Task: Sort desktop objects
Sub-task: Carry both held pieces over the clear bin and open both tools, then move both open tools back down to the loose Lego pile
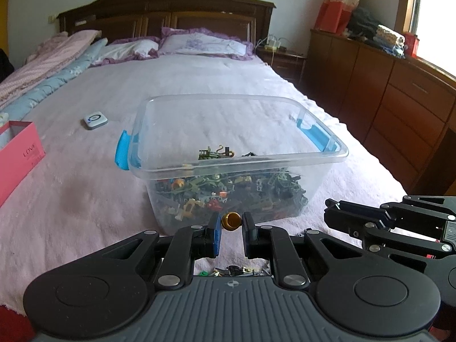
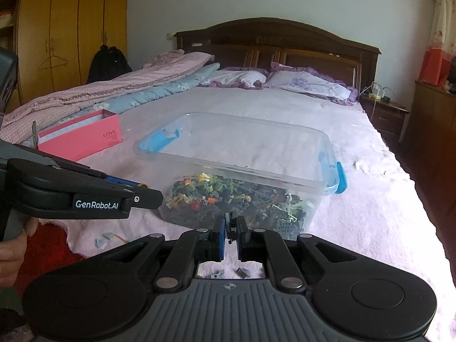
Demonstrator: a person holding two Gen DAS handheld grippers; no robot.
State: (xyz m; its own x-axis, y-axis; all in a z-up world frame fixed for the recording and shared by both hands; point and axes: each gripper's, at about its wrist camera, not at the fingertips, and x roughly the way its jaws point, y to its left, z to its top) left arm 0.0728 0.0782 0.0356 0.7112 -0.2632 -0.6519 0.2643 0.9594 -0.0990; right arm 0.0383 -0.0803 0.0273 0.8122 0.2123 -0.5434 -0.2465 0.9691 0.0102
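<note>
Both tools sit at the near edge of the bed (image 1: 199, 85), just short of the clear plastic bin (image 1: 236, 154) that is part filled with small toy bricks. The left tool (image 1: 231, 222) is pinching a small gold ball-shaped piece (image 1: 231, 220) between its 2 pads. The right tool (image 2: 230, 229) is pressed nearly together on a thin dark piece (image 2: 231, 228), too small to identify.

To my eye the step in hand is dropping these 2 pieces into the bin. To do it well, each tool should rise above the near rim and travel well past it before letting go, since the round gold piece would likely roll off across the fuzzy pink cover if it clipped the edge. Going 1 at a time would keep the tools from bumping.

A few loose pieces (image 2: 242, 271) lie on the cover under the tools. A pink box (image 2: 82, 138) stands far left.
</note>
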